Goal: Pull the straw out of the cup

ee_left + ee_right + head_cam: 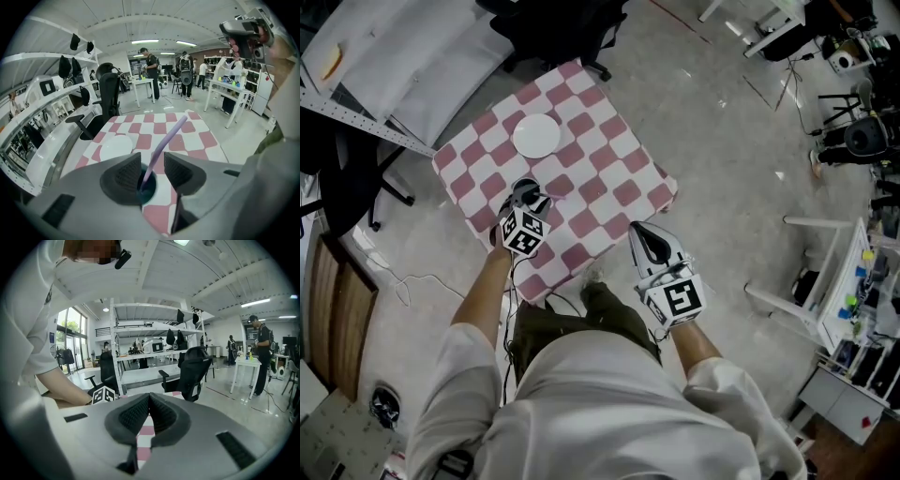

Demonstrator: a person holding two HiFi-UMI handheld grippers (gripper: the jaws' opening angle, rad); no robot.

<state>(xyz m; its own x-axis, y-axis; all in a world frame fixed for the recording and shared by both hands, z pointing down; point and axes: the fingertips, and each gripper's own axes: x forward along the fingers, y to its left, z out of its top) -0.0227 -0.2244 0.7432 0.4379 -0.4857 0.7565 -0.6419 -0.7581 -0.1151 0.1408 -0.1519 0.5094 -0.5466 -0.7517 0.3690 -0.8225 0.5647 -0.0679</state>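
Left gripper (152, 169) half open, pads either side of purple straw (165, 139), not pinching. Straw sits in cup (150, 188). Right gripper (149, 414) closed, empty. Grip and pull both remain.

You wear a white short-sleeved shirt (609, 412) and olive-green trousers (581, 328). Your left gripper (151, 166) and right gripper (149, 401) are pale grey shells with dark ribbed pads (126, 176) (each carries a black-and-white marker cube (523, 232)); a thin black cable (508, 319) runs beside your left forearm
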